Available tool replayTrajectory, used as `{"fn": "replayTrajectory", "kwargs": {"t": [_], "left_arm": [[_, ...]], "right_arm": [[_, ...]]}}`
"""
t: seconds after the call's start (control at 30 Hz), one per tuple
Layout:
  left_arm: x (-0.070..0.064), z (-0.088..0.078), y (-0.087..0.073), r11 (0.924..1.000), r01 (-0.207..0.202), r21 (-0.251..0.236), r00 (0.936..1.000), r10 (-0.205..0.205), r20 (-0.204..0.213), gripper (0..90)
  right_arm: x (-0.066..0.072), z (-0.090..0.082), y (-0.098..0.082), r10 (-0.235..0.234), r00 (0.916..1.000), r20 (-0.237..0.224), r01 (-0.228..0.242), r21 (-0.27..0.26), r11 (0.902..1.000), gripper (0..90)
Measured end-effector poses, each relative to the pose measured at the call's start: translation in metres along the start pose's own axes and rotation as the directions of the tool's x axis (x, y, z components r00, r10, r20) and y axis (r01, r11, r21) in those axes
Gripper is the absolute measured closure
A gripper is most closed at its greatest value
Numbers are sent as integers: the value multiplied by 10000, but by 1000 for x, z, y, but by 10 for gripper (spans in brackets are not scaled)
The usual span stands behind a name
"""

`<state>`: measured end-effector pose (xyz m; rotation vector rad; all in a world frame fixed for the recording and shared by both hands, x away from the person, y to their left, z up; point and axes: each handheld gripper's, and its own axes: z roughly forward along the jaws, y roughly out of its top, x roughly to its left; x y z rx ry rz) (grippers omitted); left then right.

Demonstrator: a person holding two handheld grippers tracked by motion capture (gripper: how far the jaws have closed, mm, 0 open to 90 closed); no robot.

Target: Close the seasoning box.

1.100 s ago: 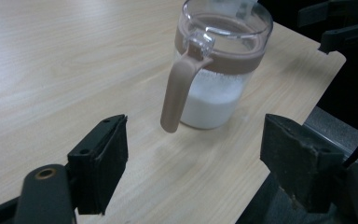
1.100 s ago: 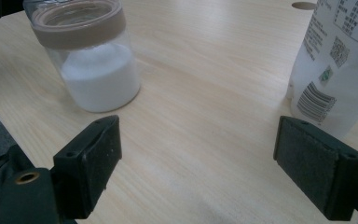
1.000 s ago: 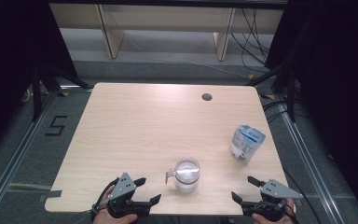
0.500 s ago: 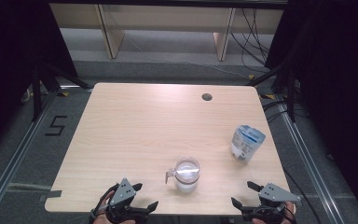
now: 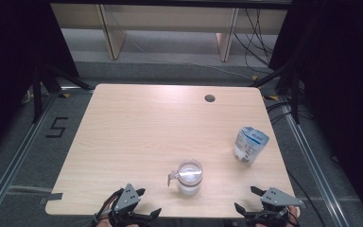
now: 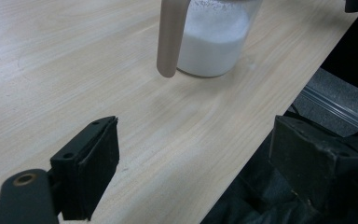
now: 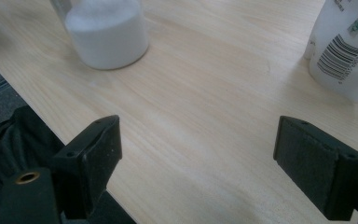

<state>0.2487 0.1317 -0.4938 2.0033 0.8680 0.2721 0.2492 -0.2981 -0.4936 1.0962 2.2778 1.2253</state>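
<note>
A clear glass jar (image 5: 189,177) holding white powder, with a small handle at its left, stands near the table's front edge. The left gripper view has the jar (image 6: 212,39) and its beige handle (image 6: 170,37) close ahead. A white and blue pouch (image 5: 249,144) stands at the right; its barcode side (image 7: 342,49) appears in the right gripper view, along with the jar (image 7: 106,32). My left gripper (image 5: 145,203) is open at the front edge, left of the jar. My right gripper (image 5: 246,199) is open at the front right edge. Both hold nothing.
The wooden table (image 5: 146,127) has a round cable hole (image 5: 210,98) near its far edge. A metal rail (image 5: 312,156) runs along the floor at the right. A "5" marking (image 5: 56,127) lies on the floor at the left. Shelving stands beyond the table.
Both grippers have drawn back toward the front edge of the table. The jar and the pouch stay where they were.
</note>
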Motion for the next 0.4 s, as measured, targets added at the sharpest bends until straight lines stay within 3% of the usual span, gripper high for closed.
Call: {"fn": "replayTrajectory", "kwargs": {"t": [0.03,0.07,0.1,0.13,0.17,0.27,0.3,0.4], "left_arm": [[0,0,0,10000,-12,7,10000,12,-10,155],[0,1,0,10000,-7,-24,10000,7,-6,155],[0,1,0,10000,11,10,10000,-11,-57,155],[0,1,0,10000,81,-10,9999,-81,-100,155],[2,0,0,9998,-136,172,9997,139,-183,155],[4,1,0,9995,-294,95,9995,295,-143,155],[2,1,-1,10000,-6,76,9999,7,-149,155],[2,2,-1,9999,118,-23,9998,-118,-130,155]], "right_arm": [[0,0,0,8,10000,6,-8,51,10000,159],[3,-2,-1,361,9993,99,-363,263,9990,159],[0,0,-1,-141,9996,232,138,100,9999,159],[0,0,-1,-106,9996,243,103,116,9999,159],[0,1,-1,-136,9999,6,136,154,9998,159],[0,1,-2,9,10000,75,-10,187,9998,159],[-1,1,-2,-65,9999,138,63,157,9999,159],[0,1,-2,58,9996,270,-64,222,9997,159]]}}
